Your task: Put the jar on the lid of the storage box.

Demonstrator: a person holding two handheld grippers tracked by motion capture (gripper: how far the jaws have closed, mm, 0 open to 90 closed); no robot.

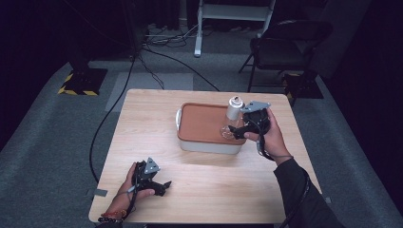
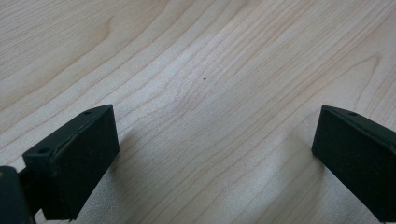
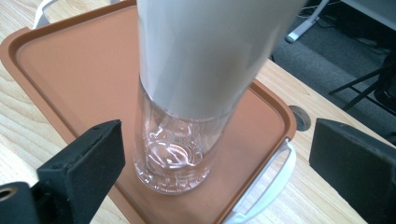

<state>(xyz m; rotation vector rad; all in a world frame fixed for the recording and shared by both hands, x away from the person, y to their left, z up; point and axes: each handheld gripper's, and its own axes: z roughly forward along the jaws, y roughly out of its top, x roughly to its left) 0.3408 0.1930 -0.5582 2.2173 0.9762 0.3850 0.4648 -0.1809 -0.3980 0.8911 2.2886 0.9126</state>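
Right tongs (image 3: 215, 154) gaping around clear bottle (image 3: 187, 116) standing on brown box lid (image 1: 202, 122), frame centre. Left tongs (image 2: 210, 158) spread wide, empty, over bare worktop (image 1: 152, 123), lower left.

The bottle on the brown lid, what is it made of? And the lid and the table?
The bottle looks like clear plastic or glass at the bottom, since you can see through it; a matte white label or sleeve wraps its upper part. The lid seems to be smooth, matte brown plastic with a raised rim. The table looks like pale wood, or a wood-look top, with visible grain lines.
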